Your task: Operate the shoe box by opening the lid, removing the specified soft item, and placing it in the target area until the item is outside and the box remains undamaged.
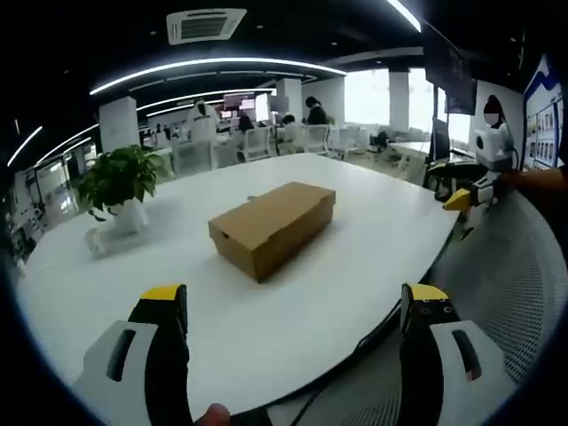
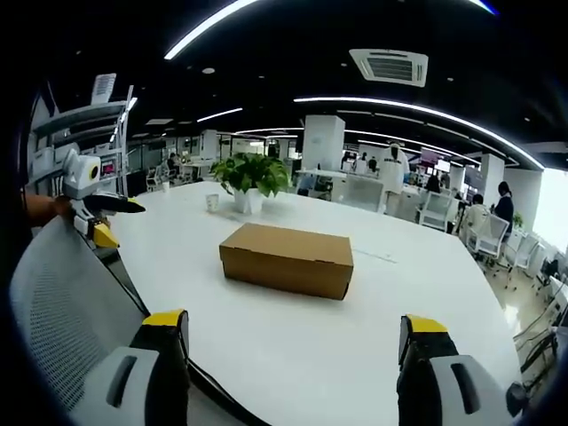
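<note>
From where I sit, nothing of the task is done yet: the shoe box (image 1: 272,227) sits shut on the white surface (image 1: 293,319), its lid flush and untouched, so opening it, lifting out the soft item and setting that item down all remain. I cannot see what is inside. My left gripper (image 1: 293,306) has its jaws spread wide with nothing between them, well short of the box. My right gripper (image 2: 288,333) is likewise wide open and empty, also apart from the box, which lies near the middle of the surface ahead of both.

The surface is large, rounded and pale; a potted plant (image 1: 120,182) stands beyond the box with a small cup (image 2: 211,202) beside it. A grey mesh chair back (image 2: 71,302) is close at the edge. Around it is an open office with strip lights, columns and seated people far behind.
</note>
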The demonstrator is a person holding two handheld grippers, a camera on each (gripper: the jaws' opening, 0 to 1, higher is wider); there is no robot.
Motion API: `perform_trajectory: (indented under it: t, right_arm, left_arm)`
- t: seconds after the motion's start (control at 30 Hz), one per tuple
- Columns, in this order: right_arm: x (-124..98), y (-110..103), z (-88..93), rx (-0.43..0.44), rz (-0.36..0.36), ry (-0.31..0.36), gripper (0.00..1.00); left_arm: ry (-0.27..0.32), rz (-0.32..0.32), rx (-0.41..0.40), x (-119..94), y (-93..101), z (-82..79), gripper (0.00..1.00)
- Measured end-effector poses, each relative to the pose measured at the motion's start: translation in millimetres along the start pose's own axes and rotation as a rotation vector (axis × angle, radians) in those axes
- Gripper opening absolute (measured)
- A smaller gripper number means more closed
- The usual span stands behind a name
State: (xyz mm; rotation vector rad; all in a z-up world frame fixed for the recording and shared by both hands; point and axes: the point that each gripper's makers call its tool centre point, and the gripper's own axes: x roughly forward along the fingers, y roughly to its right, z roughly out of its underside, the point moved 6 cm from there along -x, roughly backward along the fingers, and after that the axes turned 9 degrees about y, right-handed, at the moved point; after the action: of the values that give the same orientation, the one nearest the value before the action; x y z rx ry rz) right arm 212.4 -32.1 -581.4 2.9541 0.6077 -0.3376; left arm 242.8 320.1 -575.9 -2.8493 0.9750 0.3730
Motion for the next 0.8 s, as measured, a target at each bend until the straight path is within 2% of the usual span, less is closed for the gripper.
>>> perform_trajectory:
  t: [0.8]
  right_arm:
    - [-0.4, 2.4, -0.6, 0.008, 0.015, 0.003, 0.99]
  left_arm:
    - [-0.006, 0.004, 0.0, 1.4, -1.4, 1.3, 0.99]
